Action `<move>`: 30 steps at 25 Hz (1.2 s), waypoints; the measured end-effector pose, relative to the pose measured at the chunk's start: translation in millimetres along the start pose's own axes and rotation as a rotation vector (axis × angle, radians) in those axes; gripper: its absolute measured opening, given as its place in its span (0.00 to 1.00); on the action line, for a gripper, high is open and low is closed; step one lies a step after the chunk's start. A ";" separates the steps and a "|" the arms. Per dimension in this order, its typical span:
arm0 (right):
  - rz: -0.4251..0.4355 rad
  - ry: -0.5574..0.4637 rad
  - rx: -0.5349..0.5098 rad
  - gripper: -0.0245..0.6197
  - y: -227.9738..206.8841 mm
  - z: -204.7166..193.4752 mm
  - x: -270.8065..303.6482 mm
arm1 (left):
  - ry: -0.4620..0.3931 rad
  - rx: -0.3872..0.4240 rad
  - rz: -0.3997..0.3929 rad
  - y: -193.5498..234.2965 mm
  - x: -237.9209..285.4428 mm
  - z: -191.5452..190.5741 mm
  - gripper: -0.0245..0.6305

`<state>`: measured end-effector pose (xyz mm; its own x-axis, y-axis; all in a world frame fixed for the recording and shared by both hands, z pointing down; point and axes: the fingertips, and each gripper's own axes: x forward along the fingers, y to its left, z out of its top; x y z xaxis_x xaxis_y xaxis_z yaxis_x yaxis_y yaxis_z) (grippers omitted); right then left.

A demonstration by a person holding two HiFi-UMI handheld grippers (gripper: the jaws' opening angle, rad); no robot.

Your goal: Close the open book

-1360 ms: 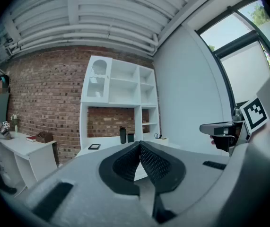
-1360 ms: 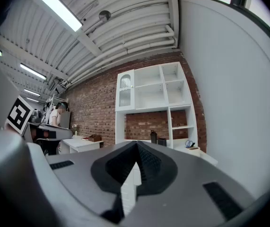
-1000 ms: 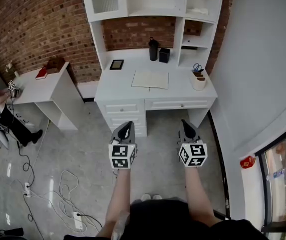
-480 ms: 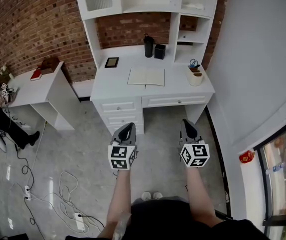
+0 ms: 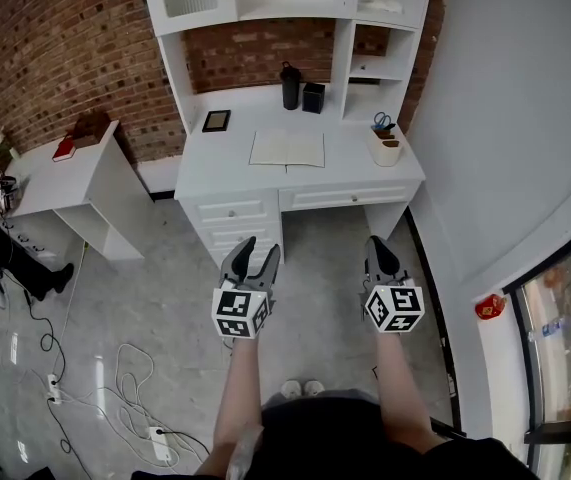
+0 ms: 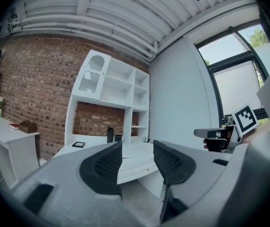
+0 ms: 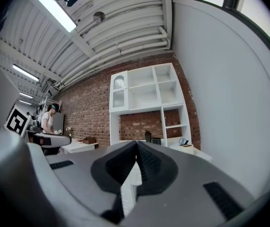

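- Far left: a side table [image 5: 75, 163] with a red thing [image 5: 62, 148] on top, and loose cables [image 5: 115, 368] lying across the floor [image 5: 315, 258] below it; a spot to stay away from, to keep from tripping
- Next, the left gripper [image 5: 257, 253], held out level in front of the body and aimed at the desk [image 5: 225, 163]; fingers [image 6: 107, 167] spread apart, having just been opening, with nothing between them; probably getting ready to take hold of a page or a cover
- Straight ahead, well apart from both grippers, the desk itself; only bare floor in between, so lots of room to step closer
- In the middle of the desk top, near the front edge: the open book [image 5: 287, 148], lying flat with both halves down; not touched yet, so no closing begun
- Around it: a small dark frame [image 5: 216, 120] to the left, a black bottle [image 5: 290, 85] and a black box [image 5: 313, 97] behind, a pen cup [image 5: 386, 148] to the right; all set apart from the book, leaving room to fold one half over the other
- Above the back of the desk, white shelves [image 5: 255, 15]; worth minding when reaching in high
- Then the right gripper [image 5: 377, 246], level too and pointing the same way; fingers [image 7: 120, 167] pressed together, pinching nothing
- Far right: a plain wall [image 5: 525, 118] close beside the desk, so little room on that side; better to come in from the front
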<state>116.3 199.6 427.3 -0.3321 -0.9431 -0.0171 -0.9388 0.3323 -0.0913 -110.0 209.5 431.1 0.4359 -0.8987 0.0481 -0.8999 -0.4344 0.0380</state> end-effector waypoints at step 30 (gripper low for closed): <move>-0.078 -0.095 -0.029 0.04 -45.0 25.0 64.9 | -0.082 0.073 -0.063 34.4 84.2 32.4 0.39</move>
<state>139.3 123.1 405.4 -0.2494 -0.9627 -0.1054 -0.9640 0.2571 -0.0672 -104.7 117.0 404.2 0.4920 -0.8699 -0.0339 -0.8705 -0.4910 -0.0349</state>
